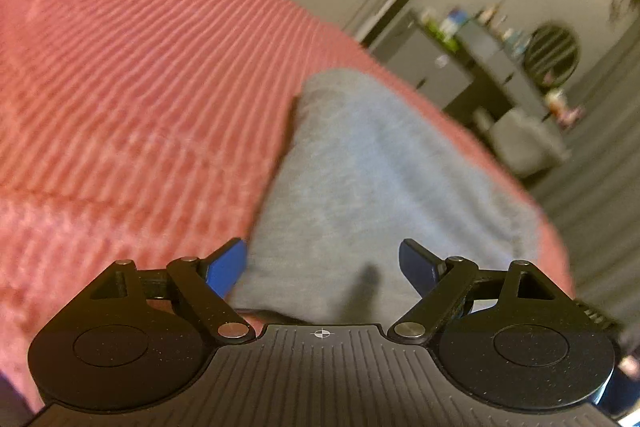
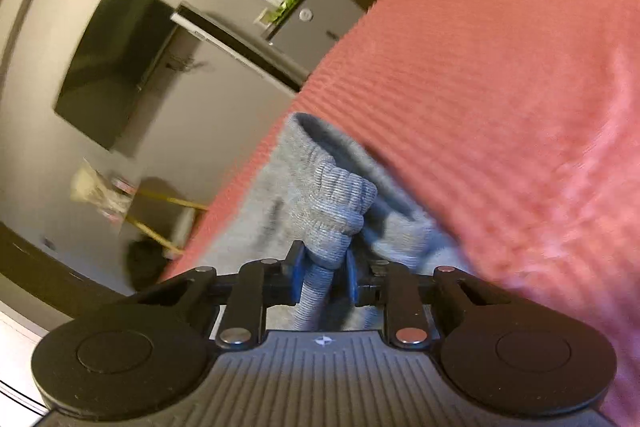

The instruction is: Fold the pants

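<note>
Grey sweatpants point(image 1: 360, 187) lie on a pink ribbed bedspread point(image 1: 120, 87) near its edge. In the left wrist view my left gripper point(image 1: 322, 265) hovers just above the grey cloth, its blue pads wide apart with nothing pinched between them. In the right wrist view my right gripper point(image 2: 323, 277) is shut on a bunched ribbed cuff of the pants point(image 2: 332, 215), which rises out of the blue pads. The rest of the grey pants point(image 2: 288, 163) lies crumpled beyond it on the bedspread point(image 2: 500, 87).
The bed's edge drops off to a striped floor point(image 1: 592, 195). A dresser point(image 1: 460, 67) with small items stands against the wall. A dark TV point(image 2: 112, 67), a cabinet point(image 2: 312, 15) and a broom point(image 2: 160, 211) are by the far wall.
</note>
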`<state>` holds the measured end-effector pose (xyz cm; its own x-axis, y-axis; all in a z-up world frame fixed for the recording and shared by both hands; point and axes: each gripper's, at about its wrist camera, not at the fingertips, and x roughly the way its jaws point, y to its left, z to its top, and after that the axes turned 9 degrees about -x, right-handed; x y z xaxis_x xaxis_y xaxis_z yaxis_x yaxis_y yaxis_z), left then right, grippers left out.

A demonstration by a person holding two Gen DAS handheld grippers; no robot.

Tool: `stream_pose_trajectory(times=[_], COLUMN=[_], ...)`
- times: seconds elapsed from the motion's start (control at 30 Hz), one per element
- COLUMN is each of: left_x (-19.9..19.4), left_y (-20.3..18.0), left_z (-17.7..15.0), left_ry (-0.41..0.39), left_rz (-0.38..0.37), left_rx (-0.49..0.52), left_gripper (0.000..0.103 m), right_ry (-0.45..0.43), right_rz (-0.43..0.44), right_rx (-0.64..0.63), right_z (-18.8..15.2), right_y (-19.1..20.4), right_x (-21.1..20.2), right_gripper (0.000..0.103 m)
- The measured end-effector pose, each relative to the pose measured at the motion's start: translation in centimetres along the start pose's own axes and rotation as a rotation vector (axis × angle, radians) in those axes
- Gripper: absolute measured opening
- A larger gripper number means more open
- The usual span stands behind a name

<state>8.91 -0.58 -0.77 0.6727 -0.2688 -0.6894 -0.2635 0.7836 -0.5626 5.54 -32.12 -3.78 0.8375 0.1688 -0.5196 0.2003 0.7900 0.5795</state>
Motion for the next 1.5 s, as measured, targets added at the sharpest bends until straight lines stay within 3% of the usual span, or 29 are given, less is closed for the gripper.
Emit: stream_pose_trajectory(times=[0.07, 0.23, 0.37, 0.43, 0.53, 0.63, 0.7, 0.77, 0.93, 0.97, 1.0, 1.03, 1.1, 1.13, 1.33, 1.5], left_x=[1.8, 0.6, -1.3, -2.5, -2.8, 0.0, 3.0, 4.1, 2.3, 1.8, 1.3, 0.5, -0.9, -1.5, -3.5, -3.8], left_y=[0.3, 0.8, 0.3, -0.7, -2.7, -3.7, -3.5, -3.1, -1.0, -1.0, -1.2, -1.1, -1.5, -1.7, -2.9, -1.8], left_z=[-0.4, -0.3, 0.5, 0.8, 1.0, 1.0, 0.6, 0.3, 0.5, 0.6, 0.5, 0.3, -0.4, -0.7, -3.8, -6.5], left_ry=[0.063, 0.043, -0.029, -0.089, -0.136, -0.077, 0.016, 0.012, 0.001, -0.012, -0.033, -0.055, -0.079, -0.076, -0.006, -0.008], left_rz=[0.106, 0.073, 0.09, 0.051, 0.006, -0.009, 0.082, 0.164, 0.148, 0.164, 0.182, 0.199, 0.237, 0.245, 0.22, 0.235], left_rx=[0.015, -0.038, -0.032, -0.014, 0.052, 0.123, 0.142, 0.196, 0.182, 0.204, 0.234, 0.263, 0.308, 0.327, 0.422, 0.428], left_gripper=[0.092, 0.089, 0.089, 0.089, 0.091, 0.092, 0.089, 0.095, 0.096, 0.096, 0.096, 0.095, 0.095, 0.095, 0.096, 0.096], right_ry=[0.014, 0.007, -0.038, -0.082, -0.138, -0.101, -0.049, 0.012, 0.0, 0.001, 0.006, 0.006, 0.011, 0.029, 0.145, 0.28], right_rz=[-0.026, -0.071, -0.123, -0.162, -0.129, -0.076, -0.047, -0.049, -0.025, -0.042, -0.083, -0.096, -0.057, -0.047, -0.047, -0.052], right_rx=[-0.047, -0.202, -0.202, -0.239, -0.329, -0.426, -0.43, -0.377, -0.42, -0.454, -0.503, -0.548, -0.604, -0.615, -0.607, -0.603], right_z=[-0.5, -0.7, -0.9, -1.1, -1.5, -1.8, -1.9, -1.8, -2.1, -2.2, -2.4, -2.7, -3.5, -3.8, -5.0, -7.4], right_y=[-0.1, 2.1, 2.7, 3.1, 4.7, 6.6, 6.7, 5.7, 5.2, 5.3, 5.6, 5.8, 6.1, 6.2, 7.4, 8.2], right_x=[0.7, 0.1, -2.3, -3.5, -4.4, -3.0, -1.7, -0.6, -3.1, -3.7, -4.4, -5.3, -7.2, -7.8, -9.7, -8.4], right_gripper=[0.017, 0.019, 0.026, 0.028, 0.028, 0.028, 0.035, 0.032, 0.03, 0.034, 0.053, 0.064, 0.067, 0.074, 0.099, 0.099])
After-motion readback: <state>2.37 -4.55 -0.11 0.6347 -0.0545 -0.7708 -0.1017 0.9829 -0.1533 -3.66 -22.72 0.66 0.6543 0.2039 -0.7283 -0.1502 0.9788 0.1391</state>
